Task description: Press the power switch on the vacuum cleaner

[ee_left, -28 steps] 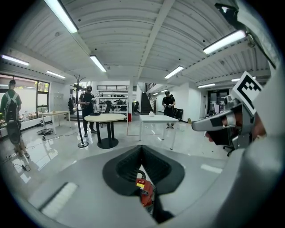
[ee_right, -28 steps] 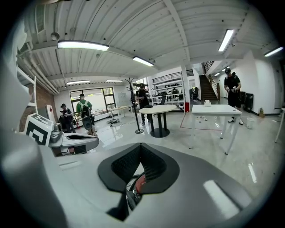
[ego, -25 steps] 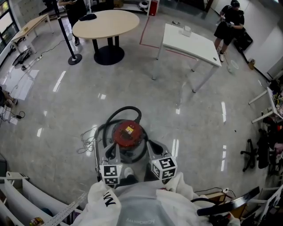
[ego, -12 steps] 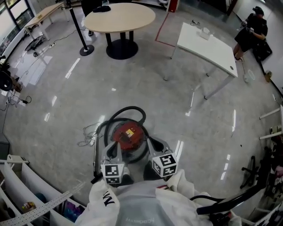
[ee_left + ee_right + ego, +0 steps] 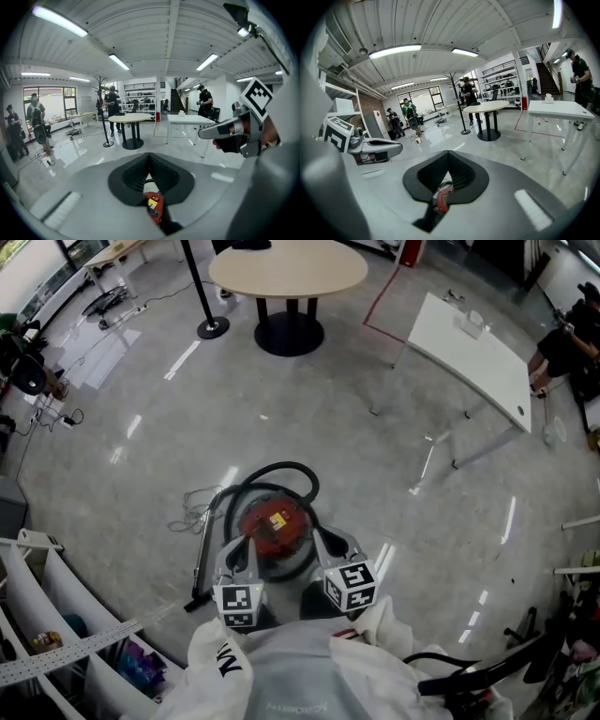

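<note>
Vacuum cleaner (image 5: pixel 275 526) stood on the floor just below the person, its hose (image 5: pixel 281 468) looped behind. Left gripper (image 5: pixel 150 158) and right gripper (image 5: pixel 448 157) hovered over its red top, tips together, holding nothing. Step in hand: approach. The next move likely called for lowering one tip onto the switch, which could not be made out.

The glossy grey concrete floor (image 5: pixel 394 474) carried a red-topped canister vacuum cleaner (image 5: pixel 275 526), its black hose (image 5: pixel 281 468) looped beside it, and a loose tangle of cord (image 5: pixel 192 507) just to its left. Well apart stood a round pedestal table (image 5: pixel 288 268), a white rectangular table (image 5: pixel 473 357) and a coat stand's base (image 5: pixel 213 329).
</note>
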The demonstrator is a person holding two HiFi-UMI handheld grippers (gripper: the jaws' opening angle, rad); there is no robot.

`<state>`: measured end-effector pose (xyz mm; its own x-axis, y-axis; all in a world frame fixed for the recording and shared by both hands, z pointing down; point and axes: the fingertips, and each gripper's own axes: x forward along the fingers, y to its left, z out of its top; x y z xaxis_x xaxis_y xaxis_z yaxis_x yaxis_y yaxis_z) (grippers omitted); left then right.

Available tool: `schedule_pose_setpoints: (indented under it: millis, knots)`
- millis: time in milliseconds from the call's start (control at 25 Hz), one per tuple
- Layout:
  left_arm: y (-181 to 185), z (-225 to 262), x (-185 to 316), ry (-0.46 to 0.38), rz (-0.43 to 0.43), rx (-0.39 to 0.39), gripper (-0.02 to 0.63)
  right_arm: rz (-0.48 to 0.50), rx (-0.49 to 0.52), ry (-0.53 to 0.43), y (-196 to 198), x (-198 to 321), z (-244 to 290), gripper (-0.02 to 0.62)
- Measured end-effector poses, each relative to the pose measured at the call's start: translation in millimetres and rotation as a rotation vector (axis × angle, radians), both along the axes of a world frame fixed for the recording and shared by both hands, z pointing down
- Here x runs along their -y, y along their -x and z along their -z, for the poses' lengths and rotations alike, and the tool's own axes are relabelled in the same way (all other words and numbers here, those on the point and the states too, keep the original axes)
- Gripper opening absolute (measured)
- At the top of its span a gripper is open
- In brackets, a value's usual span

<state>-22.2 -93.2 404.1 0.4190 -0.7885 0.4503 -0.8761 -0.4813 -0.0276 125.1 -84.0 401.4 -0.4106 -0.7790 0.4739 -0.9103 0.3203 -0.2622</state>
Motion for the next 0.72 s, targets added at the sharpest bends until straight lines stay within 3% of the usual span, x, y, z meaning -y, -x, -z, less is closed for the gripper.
schedule_pose_setpoints:
  millis: [440,720]
  knots:
    - [10,-9,-10,0.027,0.162,0.026,0.000,0.135,0.007,0.030,-5,13,-13,0.000]
    - [10,-28,-10,0.054,0.180,0.020,0.000,0.126,-0.017,0.061,-18,20,-31,0.000]
